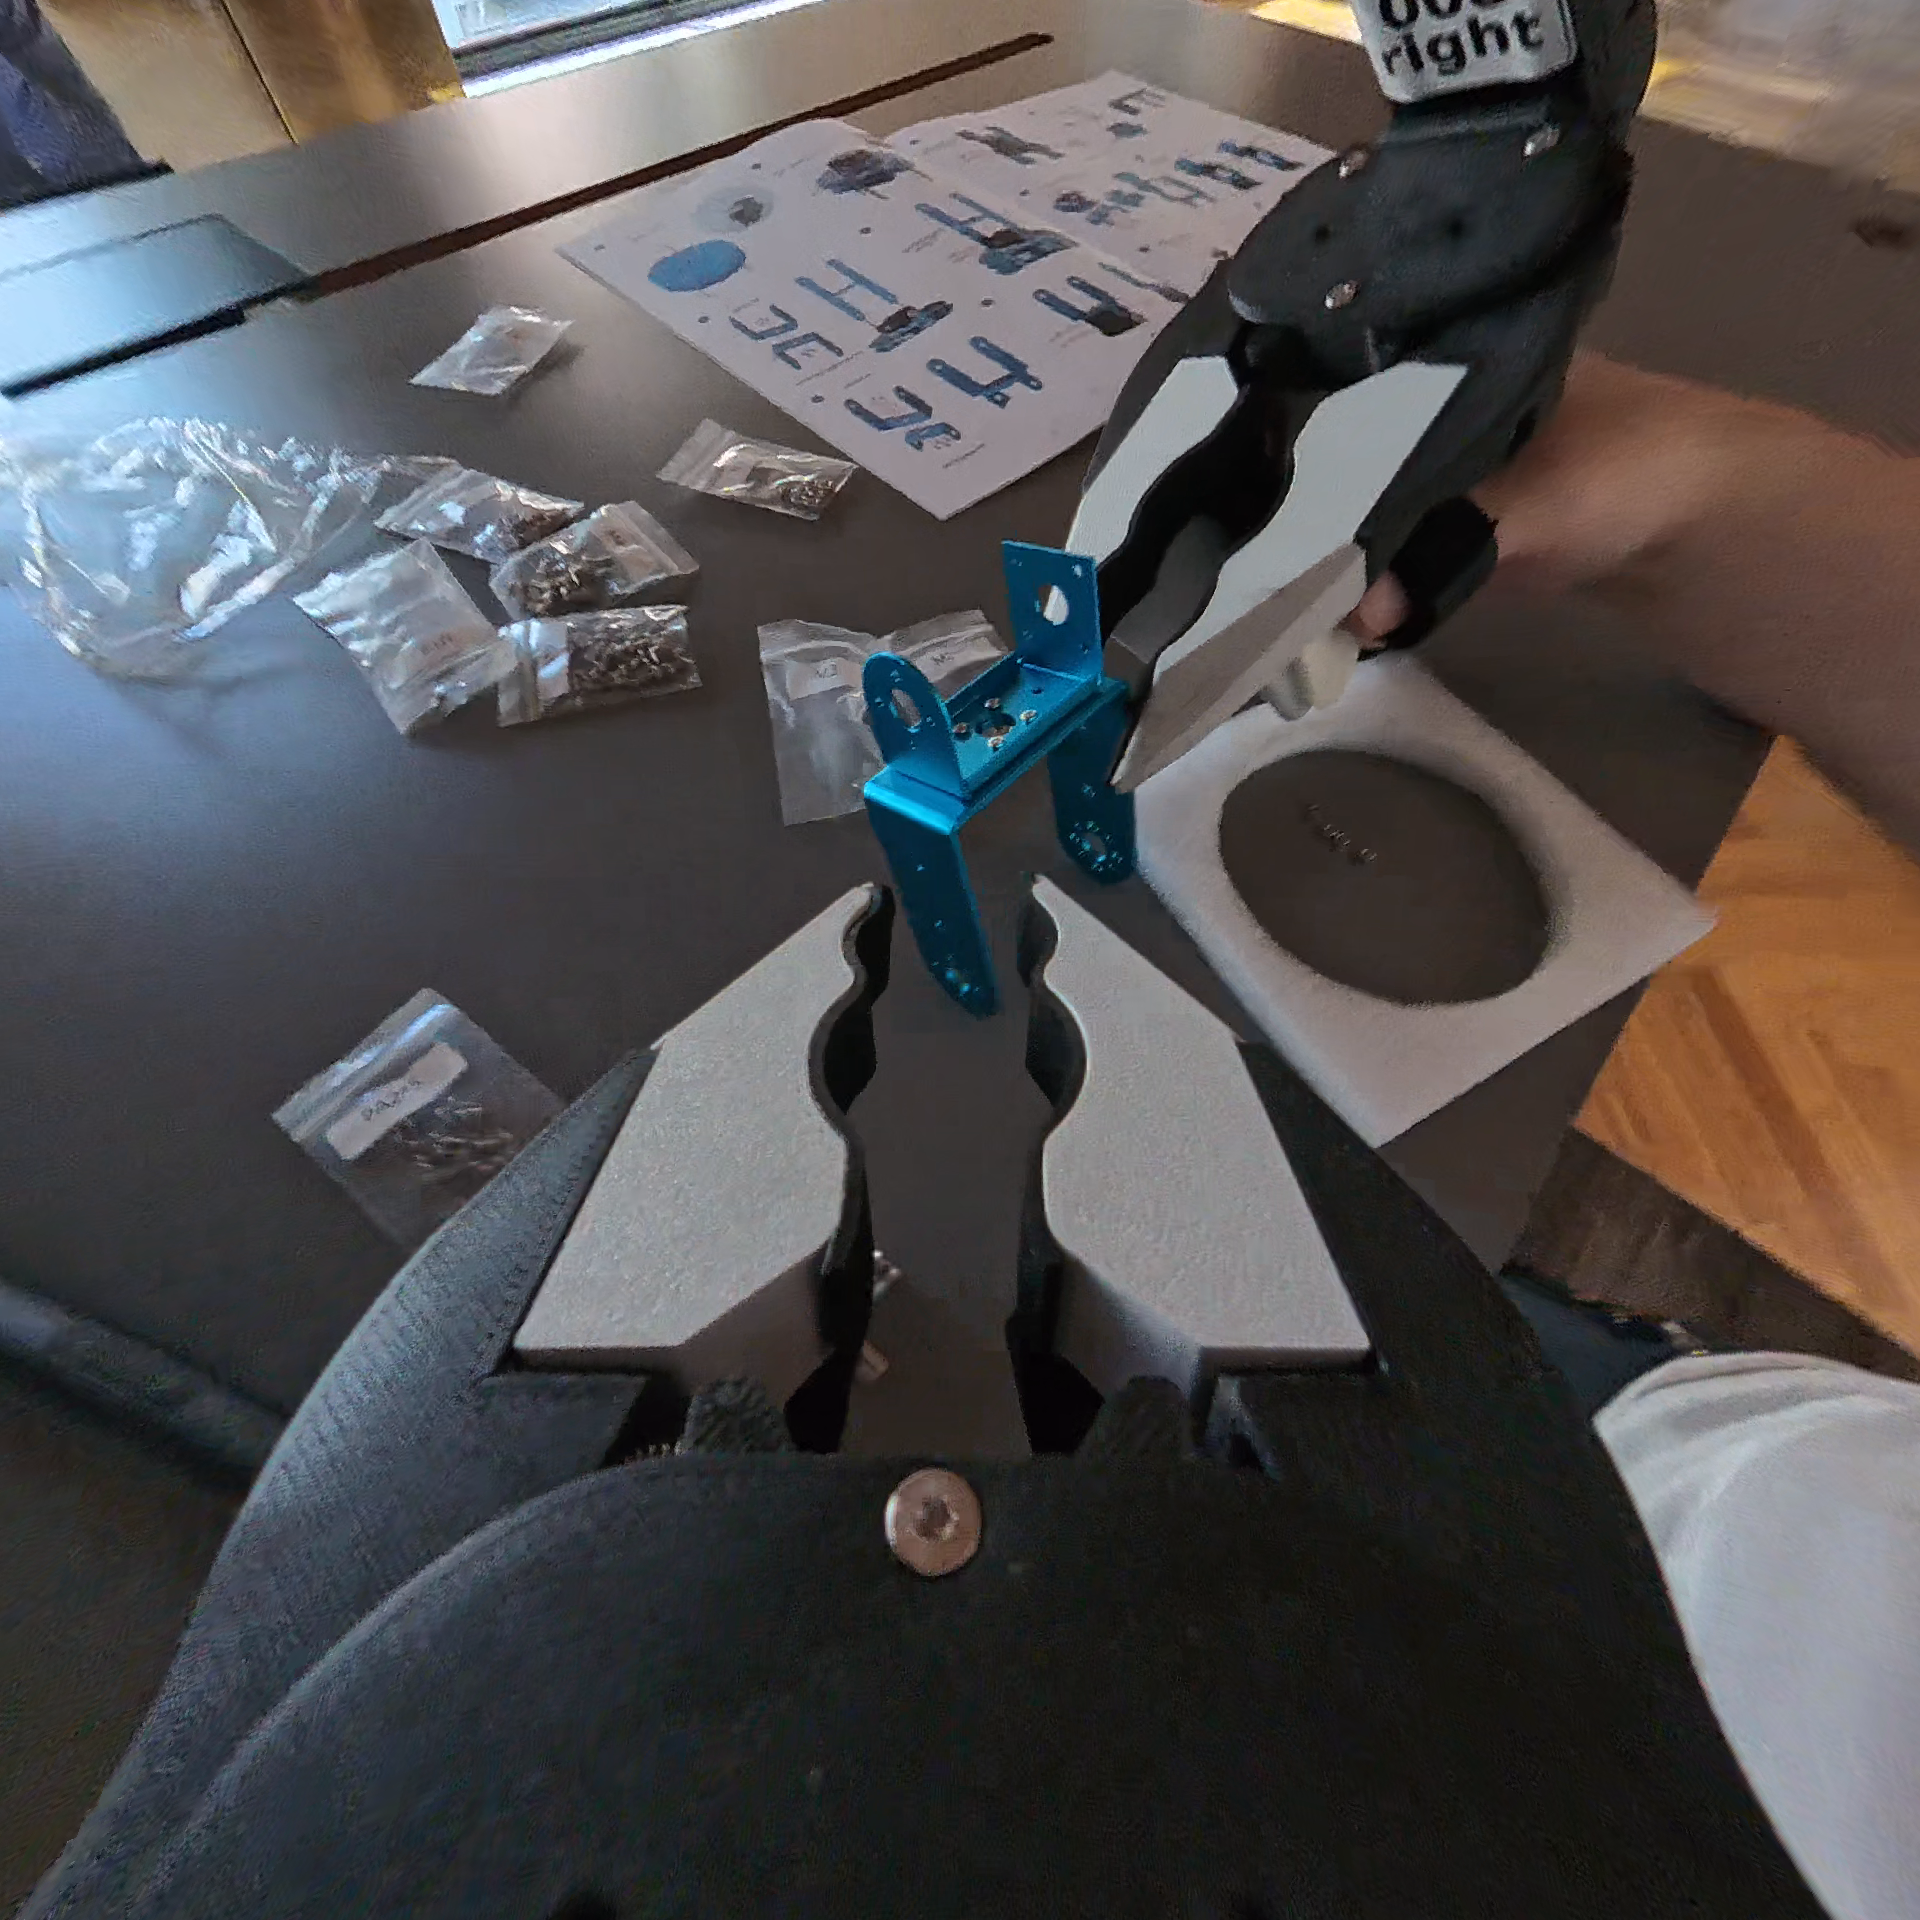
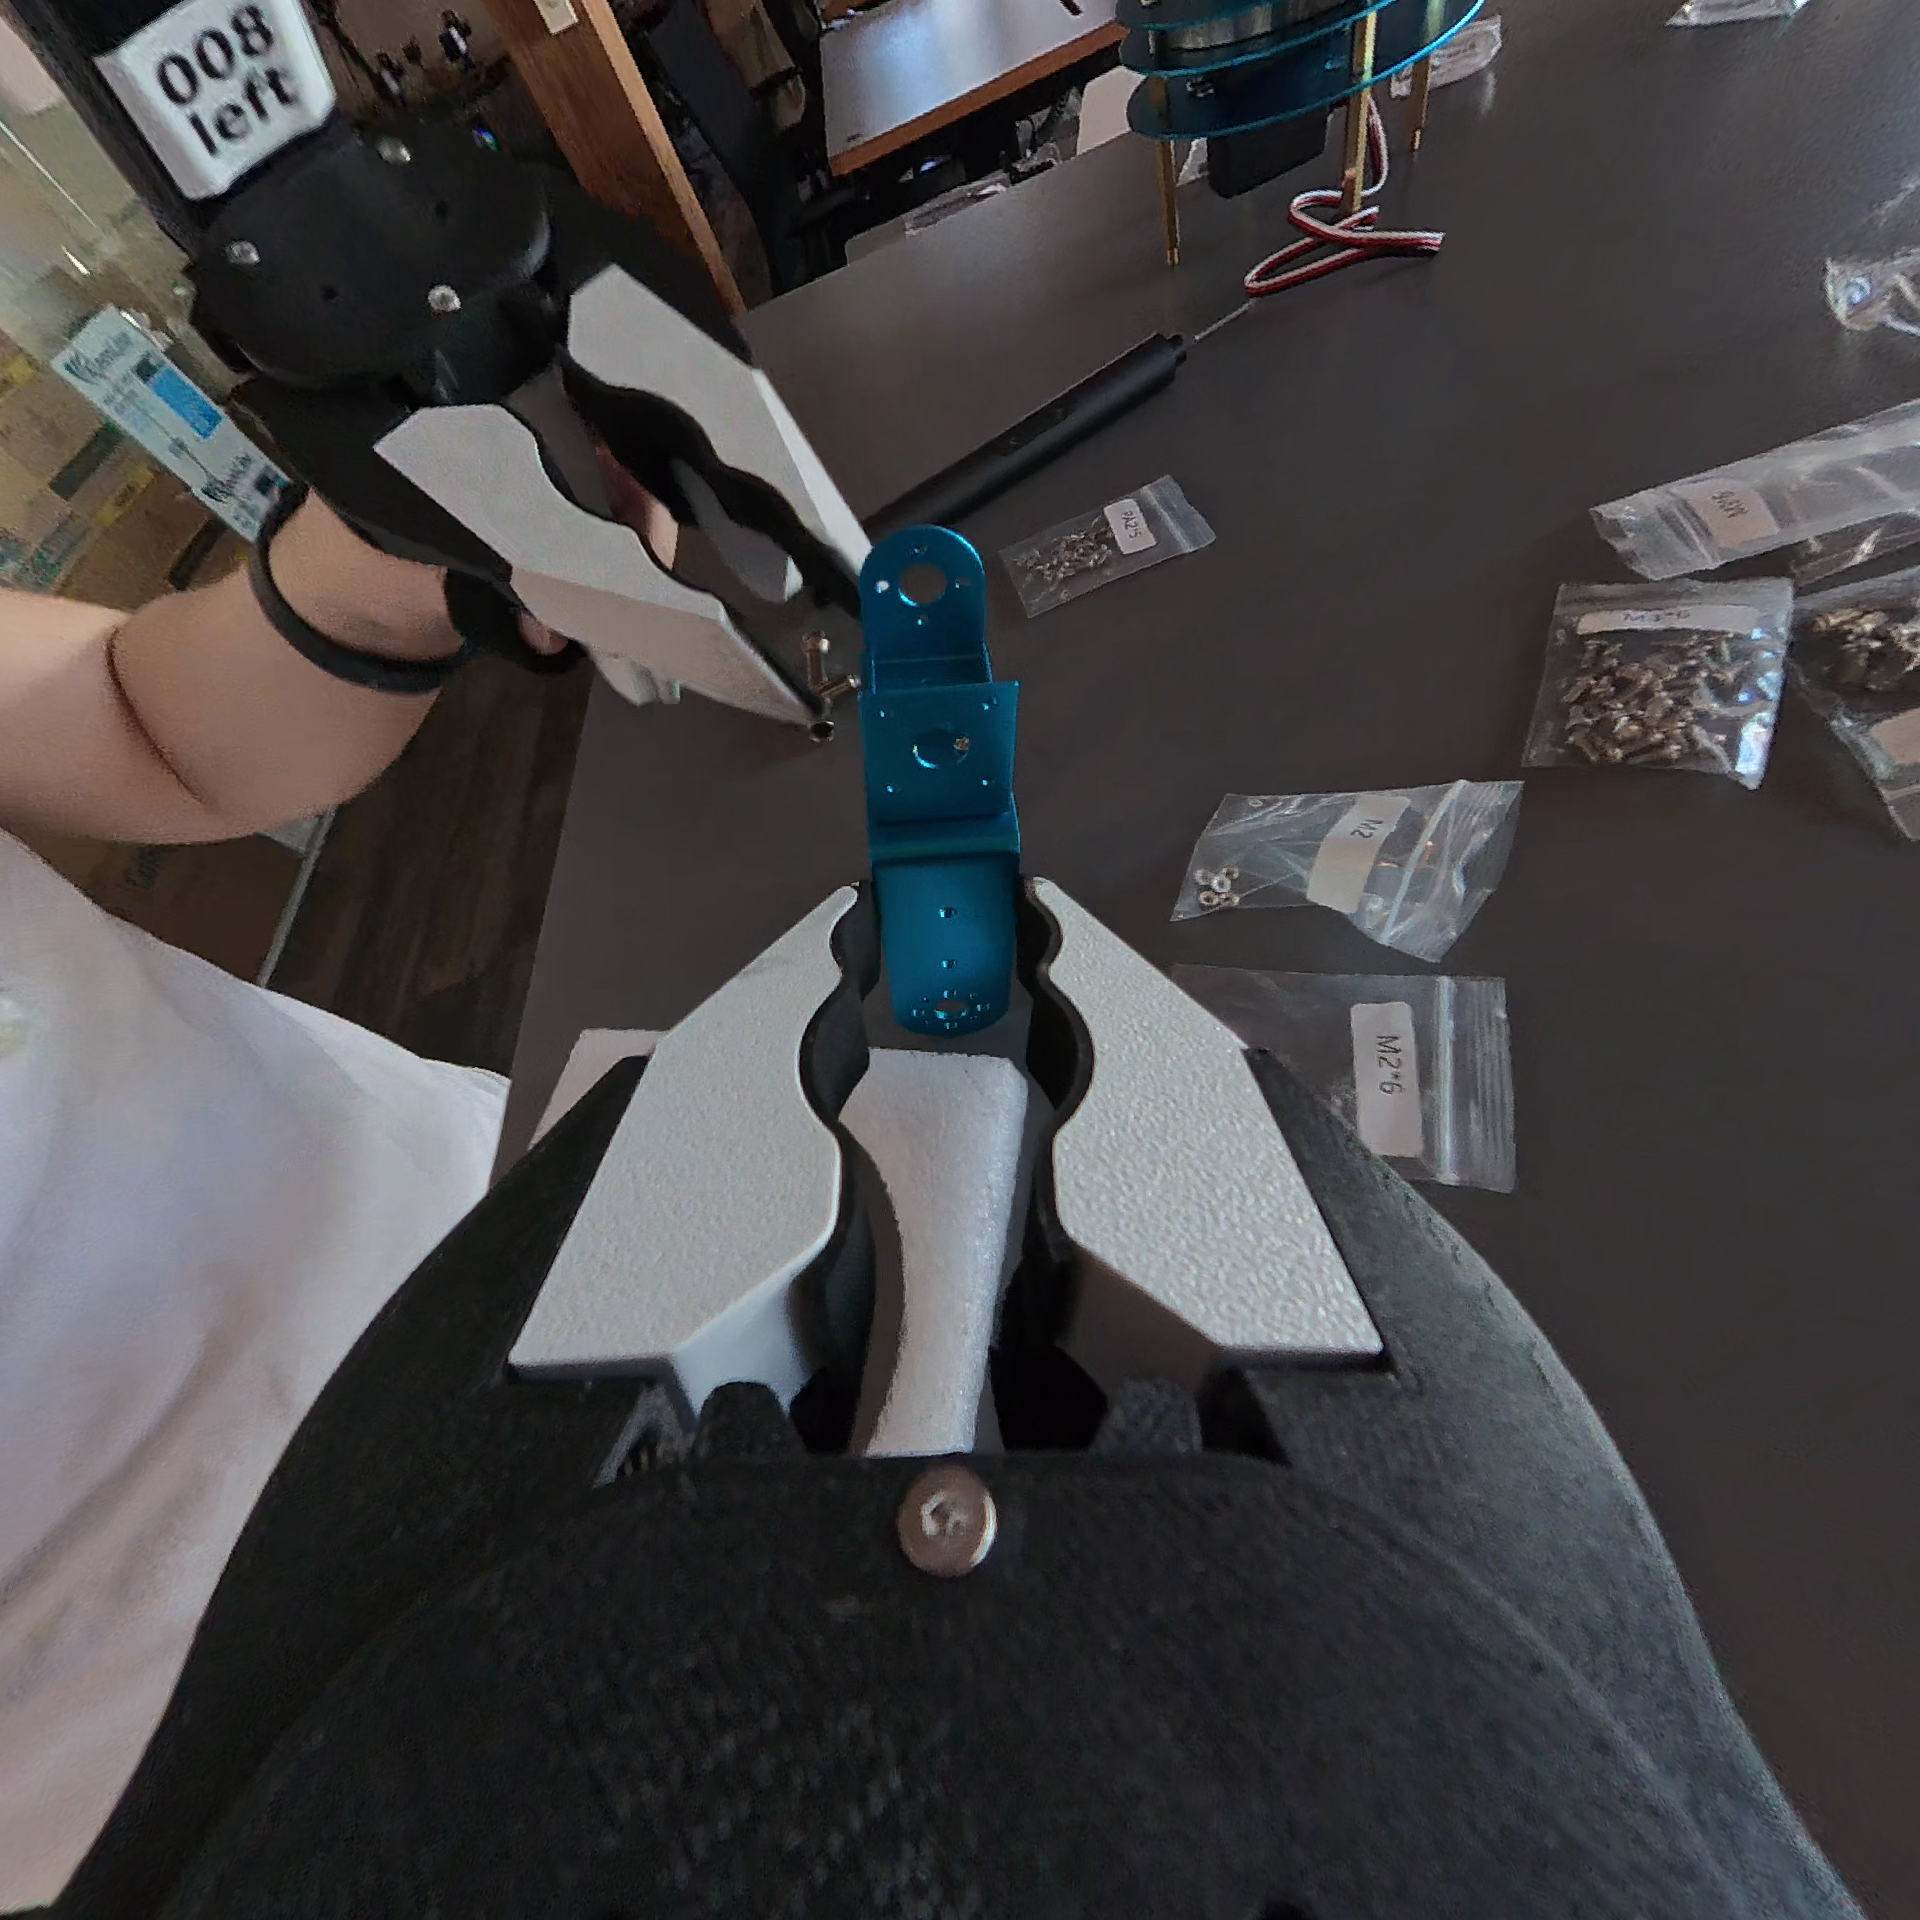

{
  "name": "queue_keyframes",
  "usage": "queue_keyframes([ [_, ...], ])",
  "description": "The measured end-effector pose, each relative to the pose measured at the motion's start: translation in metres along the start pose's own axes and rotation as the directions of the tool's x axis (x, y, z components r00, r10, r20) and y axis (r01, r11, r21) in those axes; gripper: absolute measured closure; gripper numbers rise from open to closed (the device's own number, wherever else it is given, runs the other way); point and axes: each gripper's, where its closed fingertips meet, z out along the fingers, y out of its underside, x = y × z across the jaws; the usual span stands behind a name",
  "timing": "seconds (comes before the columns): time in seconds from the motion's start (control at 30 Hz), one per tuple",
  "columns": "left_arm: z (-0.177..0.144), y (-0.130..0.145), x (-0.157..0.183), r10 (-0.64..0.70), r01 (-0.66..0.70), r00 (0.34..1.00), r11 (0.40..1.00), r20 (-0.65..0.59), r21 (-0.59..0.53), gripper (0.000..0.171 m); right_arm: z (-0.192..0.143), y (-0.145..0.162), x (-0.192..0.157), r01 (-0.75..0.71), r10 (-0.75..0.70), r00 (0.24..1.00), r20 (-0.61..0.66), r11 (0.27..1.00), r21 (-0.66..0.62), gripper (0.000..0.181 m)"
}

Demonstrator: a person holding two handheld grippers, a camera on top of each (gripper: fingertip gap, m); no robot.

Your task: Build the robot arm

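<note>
Your right gripper [image 2: 943, 914] pinches the lower leg of a blue metal bracket assembly [image 2: 935, 769], two U-shaped brackets joined back to back, and holds it upright above the dark table [image 2: 1351, 416]. In the left wrist view the same gripper [image 1: 1127, 743] bites on the bracket's [image 1: 977, 748] right side while the near leg hangs down just in front of your left gripper [image 1: 961, 909]. Your left gripper's fingers stand a little apart in its own view, yet from the right wrist view it [image 2: 816, 707] nips a small metal screw or standoff [image 2: 821, 686] at its tips, just beside the bracket's left edge. Small plastic bags of screws [image 1: 592, 644] lie on the table to the left, a printed instruction sheet [image 1: 935, 281] lies beyond, and a white foam tray with a round cut-out [image 1: 1392, 997] sits just right of the bracket. A black screwdriver [image 2: 1039, 436] lies farther off.
</note>
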Motion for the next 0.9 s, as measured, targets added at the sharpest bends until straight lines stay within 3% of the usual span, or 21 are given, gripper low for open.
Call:
queue_keyframes([
  [0.1, 0.007, 0.004, 0.007, -0.145, 0.145, 0.989, 0.989, -0.016, -0.011, 0.145, 0.003, 0.000, -0.002, -0.033, 0.033, 0.999, 0.010, 0.999, 0.003, 0.156],
  [0.17, 0.005, -0.001, -0.002, -0.179, 0.177, 0.983, 0.984, 0.043, 0.028, 0.145, 0.005, -0.001, -0.001, -0.048, 0.048, 0.999, 0.003, 0.999, 0.002, 0.156],
  [0.6, 0.024, 0.012, -0.023, -0.106, 0.126, 0.977, 0.987, 0.186, -0.099, 0.164, 0.008, -0.002, 0.005, -0.133, 0.132, 0.991, -0.027, 0.991, -0.030, 0.156],
  [0.77, 0.023, 0.014, -0.029, -0.067, 0.110, 0.970, 0.979, 0.233, -0.173, 0.171, 0.016, -0.002, -0.011, -0.151, 0.156, 0.983, 0.101, 0.987, -0.056, 0.155],
  [0.9, 0.021, 0.017, -0.031, -0.053, 0.109, 0.965, 0.972, 0.258, -0.210, 0.171, 0.020, 0.001, -0.009, -0.101, 0.107, 0.991, 0.085, 0.992, -0.072, 0.153],
])
